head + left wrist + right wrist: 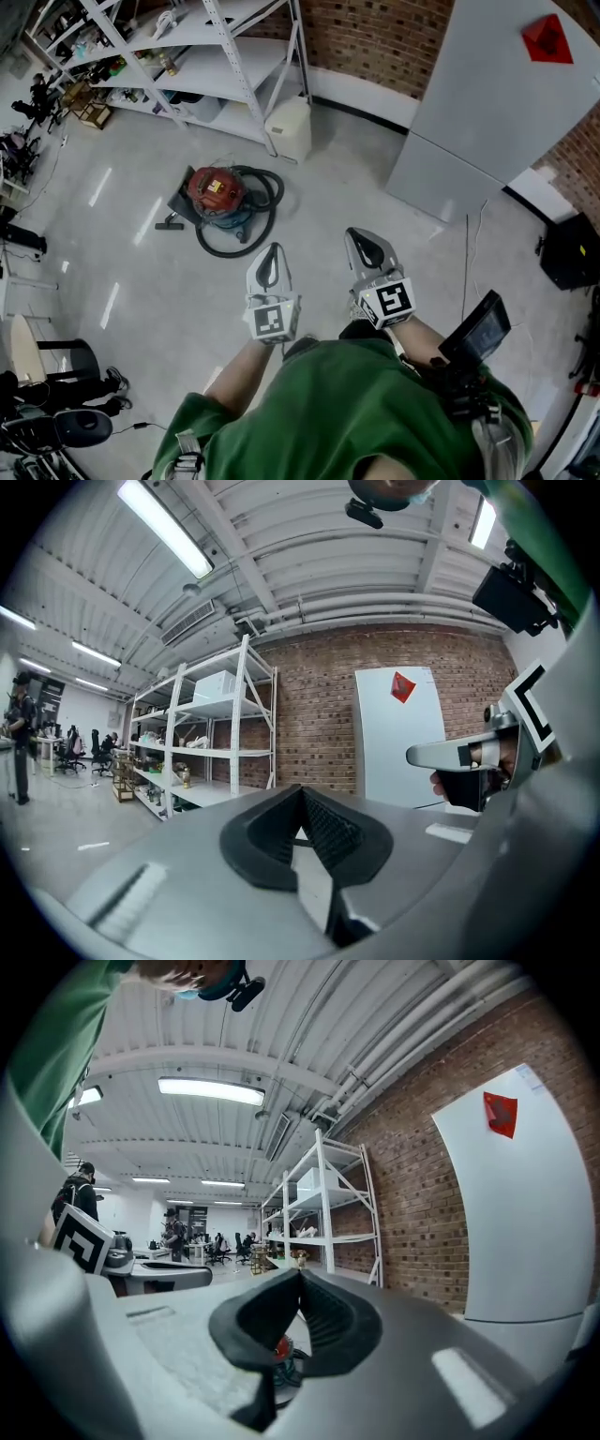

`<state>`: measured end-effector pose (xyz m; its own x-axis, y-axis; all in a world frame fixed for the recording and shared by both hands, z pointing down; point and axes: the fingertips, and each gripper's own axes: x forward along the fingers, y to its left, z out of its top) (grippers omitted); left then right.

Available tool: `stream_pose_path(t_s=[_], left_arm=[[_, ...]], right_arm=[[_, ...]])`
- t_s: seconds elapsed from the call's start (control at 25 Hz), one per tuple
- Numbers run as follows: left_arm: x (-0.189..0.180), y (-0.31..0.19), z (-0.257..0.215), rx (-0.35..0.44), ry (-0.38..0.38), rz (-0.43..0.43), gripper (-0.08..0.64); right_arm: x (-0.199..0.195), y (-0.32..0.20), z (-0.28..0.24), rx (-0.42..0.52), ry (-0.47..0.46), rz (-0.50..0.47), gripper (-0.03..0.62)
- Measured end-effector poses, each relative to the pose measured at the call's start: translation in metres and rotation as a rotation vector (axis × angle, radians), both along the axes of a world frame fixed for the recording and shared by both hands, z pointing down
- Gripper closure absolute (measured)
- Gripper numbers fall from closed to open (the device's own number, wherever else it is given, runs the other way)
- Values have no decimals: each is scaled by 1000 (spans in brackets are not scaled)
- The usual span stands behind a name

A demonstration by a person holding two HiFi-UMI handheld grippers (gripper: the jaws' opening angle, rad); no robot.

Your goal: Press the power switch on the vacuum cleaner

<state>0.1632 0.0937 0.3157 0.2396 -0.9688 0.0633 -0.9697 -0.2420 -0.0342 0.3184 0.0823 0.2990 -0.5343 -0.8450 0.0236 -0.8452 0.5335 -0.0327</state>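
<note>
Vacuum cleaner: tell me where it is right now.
In the head view the red vacuum cleaner sits on the floor at upper left, just in front of the white shelving.

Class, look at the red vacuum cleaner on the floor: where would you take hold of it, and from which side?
Probably the red top of the vacuum cleaner, from above: it sits upright and its black hose loops round its sides. No carry handle shows.
</note>
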Motion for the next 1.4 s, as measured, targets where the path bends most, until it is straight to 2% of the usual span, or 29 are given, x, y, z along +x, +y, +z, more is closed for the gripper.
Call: stream_pose_path(t_s=[0.28, 0.48, 0.68, 0.8, 1.04, 1.4], left_arm=[[34, -38, 2, 11, -8, -52, 554], [47, -55, 14, -45, -57, -128, 554], [50, -69, 15, -47, -49, -188, 554], [42, -73, 20, -64, -64, -224, 554], [10, -85, 34, -96, -47, -320, 554], [-59, -121, 48, -73, 15, -430, 554]], right_arm=[[31, -44, 8, -12, -23, -57, 589], [48, -72, 17, -29, -33, -115, 589], [50, -96, 20, -28, -32, -184, 589], [42, -109, 25, -40, -36, -220, 589], [9, -132, 38, -54, -21, -293, 589], [-64, -179, 45, -46, 39, -390, 589]])
